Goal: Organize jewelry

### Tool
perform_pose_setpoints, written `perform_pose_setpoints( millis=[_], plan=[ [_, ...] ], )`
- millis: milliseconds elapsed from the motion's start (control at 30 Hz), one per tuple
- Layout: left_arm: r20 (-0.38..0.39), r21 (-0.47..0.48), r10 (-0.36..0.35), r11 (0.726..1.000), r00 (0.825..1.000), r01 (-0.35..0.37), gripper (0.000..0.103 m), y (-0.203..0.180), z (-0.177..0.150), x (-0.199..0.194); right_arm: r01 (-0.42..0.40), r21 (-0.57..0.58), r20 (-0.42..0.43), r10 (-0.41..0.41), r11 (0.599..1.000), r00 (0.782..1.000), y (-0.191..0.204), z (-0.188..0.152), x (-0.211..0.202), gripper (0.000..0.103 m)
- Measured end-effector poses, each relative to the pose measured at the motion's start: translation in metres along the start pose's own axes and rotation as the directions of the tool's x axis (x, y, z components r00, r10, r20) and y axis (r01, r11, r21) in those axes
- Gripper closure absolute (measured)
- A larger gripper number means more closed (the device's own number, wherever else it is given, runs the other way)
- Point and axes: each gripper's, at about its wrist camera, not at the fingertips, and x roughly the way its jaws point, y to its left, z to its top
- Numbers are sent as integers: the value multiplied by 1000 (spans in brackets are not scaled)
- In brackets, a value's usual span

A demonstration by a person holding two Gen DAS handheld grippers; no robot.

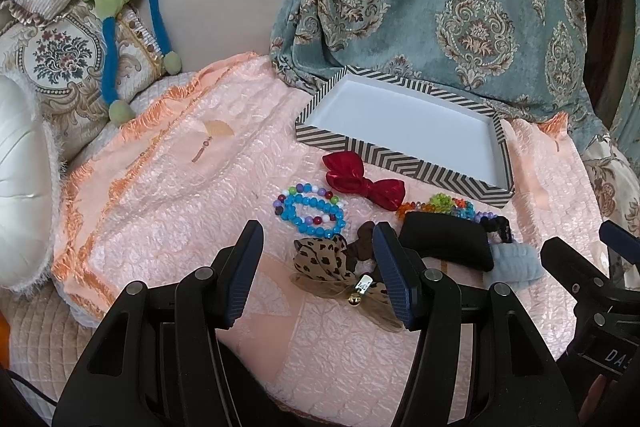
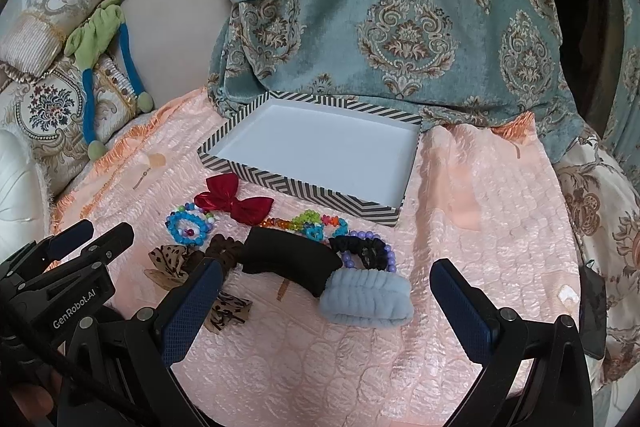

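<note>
Jewelry and hair pieces lie heaped in a loose cluster on the peach quilted cover (image 2: pixel 480 211), just in front of the near rim of the zigzag-striped box (image 2: pixel 304 187), whose white inside holds nothing yet. Nothing has gone in, so the sorting looks barely begun. Nearest the box's near-left corner lies the red bow (image 1: pixel 362 181), with the blue bead bracelet (image 1: pixel 316 213) beside it toward the cover's left edge; a string of mixed colored beads (image 2: pixel 312 221) runs along the box's front wall. Closer in sit the black padded band (image 2: pixel 288 259), the pale blue fluffy band (image 2: pixel 366 297) touching its end, a black scrunchie (image 2: pixel 362 249) ringed by purple beads, a brown scrunchie (image 2: pixel 222 247) and the leopard-print bow (image 1: pixel 324 259). The left gripper (image 1: pixel 320 275) hangs above the leopard bow, jaws spread wide with nothing between them, probably lined up to take that piece first since it is nearest. The right gripper (image 2: pixel 326 303) is likewise spread wide and holding nothing, framing the blue fluffy band from above. The box stands close behind the pile, likely so that each carry is short.
</note>
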Motion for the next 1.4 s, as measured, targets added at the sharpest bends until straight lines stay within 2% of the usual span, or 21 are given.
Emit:
perform_pose_setpoints(
  millis=[267,433,533,700,800,867,1033,1167,1400],
  plan=[
    [-25,-1,0,1000,1000,0,46,3,0,8,-12,1,-15,12,1000,1000,-4,-2,8,0],
    [-45,-22,4,1000,999,-5,46,16,3,16,-38,-5,-24,38,999,999,-11,-4,16,0],
    [-84,-53,-6,999,996,1,46,31,9,25,-57,-4,-32,57,998,998,-20,-4,22,0],
    [-111,-108,-18,994,994,6,46,51,19,38,-72,31,-35,74,997,997,-41,-2,30,9],
    [-161,-148,-76,988,984,52,46,54,24,49,-75,47,-46,77,996,996,-54,0,36,18],
    [-189,-162,-109,984,976,78,46,51,28,57,-67,53,-53,70,996,996,-63,-1,38,18],
    [-228,-155,-130,983,965,95,46,35,36,77,-24,127,-73,34,992,997,-100,-2,43,23],
    [-262,-151,-154,982,953,117,44,21,41,97,-61,170,-111,81,984,991,-117,-10,49,23],
    [-305,-204,-200,969,931,141,33,5,54,133,-151,147,-192,178,977,965,-102,-26,74,23]
  ],
)
